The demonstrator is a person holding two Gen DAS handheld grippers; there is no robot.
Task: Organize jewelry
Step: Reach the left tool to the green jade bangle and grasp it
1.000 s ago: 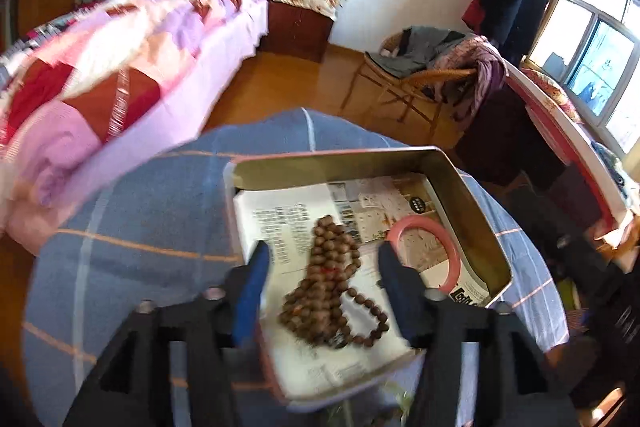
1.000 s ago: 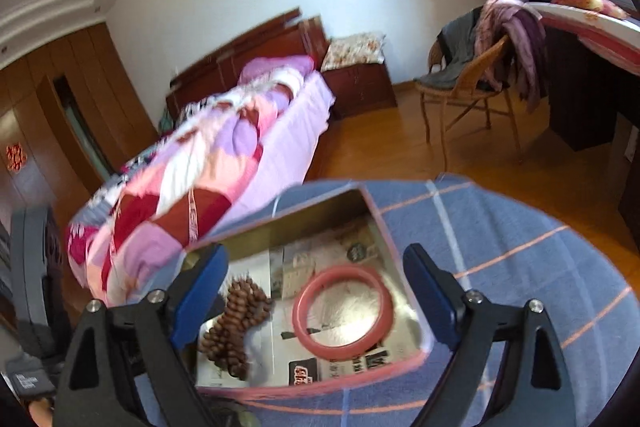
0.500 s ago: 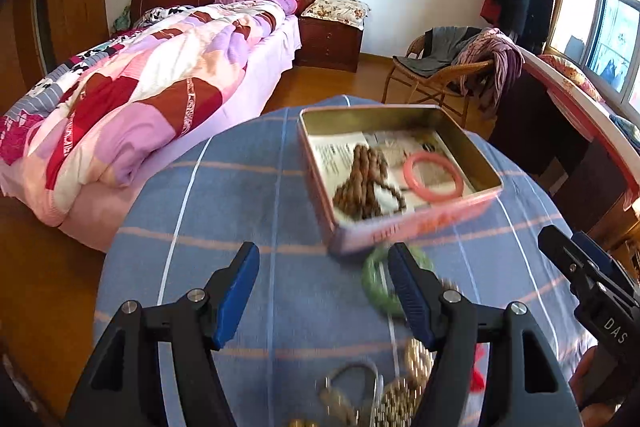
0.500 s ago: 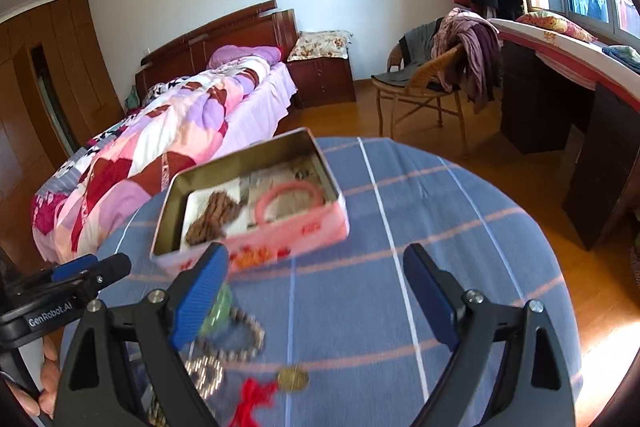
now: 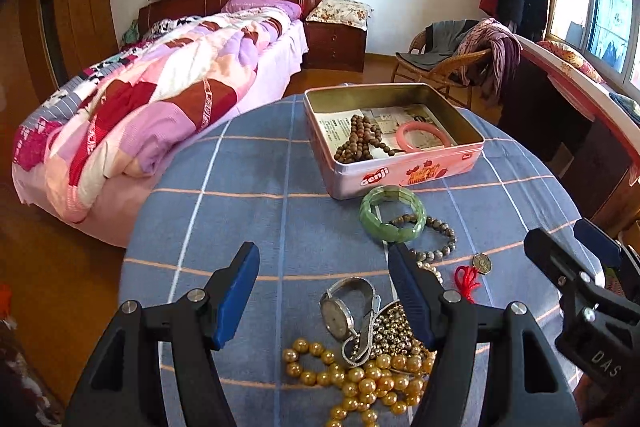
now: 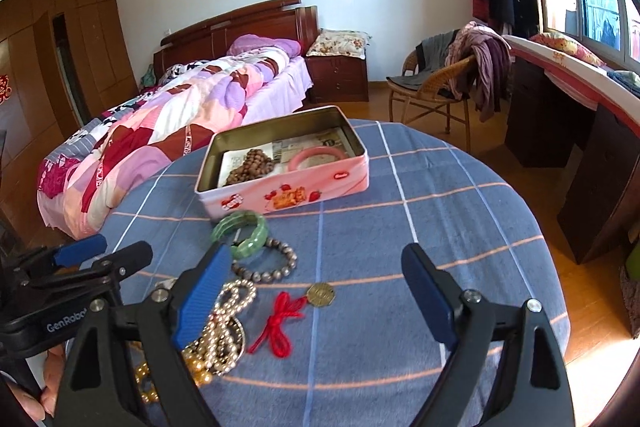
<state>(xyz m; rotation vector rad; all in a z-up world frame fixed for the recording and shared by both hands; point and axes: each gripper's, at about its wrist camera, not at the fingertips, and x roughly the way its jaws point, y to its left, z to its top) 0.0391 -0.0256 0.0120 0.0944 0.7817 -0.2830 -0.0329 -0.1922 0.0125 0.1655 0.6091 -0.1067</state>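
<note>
A pink tin (image 5: 404, 173) (image 6: 280, 195) stands open at the far side of the round table. It holds brown wooden beads (image 5: 360, 143) (image 6: 250, 167) and a pink bangle (image 5: 424, 137) (image 6: 316, 159). In front of it lie a green bangle (image 5: 392, 213) (image 6: 242, 233), a grey bead bracelet (image 5: 436, 237) (image 6: 276, 263), a coin charm on red cord (image 5: 482, 263) (image 6: 320, 293), a wristwatch (image 5: 340, 315), and gold and silver beads (image 5: 372, 383) (image 6: 224, 327). My left gripper (image 5: 326, 291) is open and empty above the watch. My right gripper (image 6: 316, 295) is open and empty above the charm.
The table has a blue checked cloth (image 5: 240, 211) (image 6: 440, 227). A bed with a patchwork quilt (image 5: 160, 99) stands to the left. A wicker chair with clothes (image 6: 448, 87) and a dark desk (image 6: 580, 155) stand to the right.
Both grippers have pulled back from over the tin toward the near side of the table. The loose jewelry in front of the tin has come into view. Both stay open and empty.
</note>
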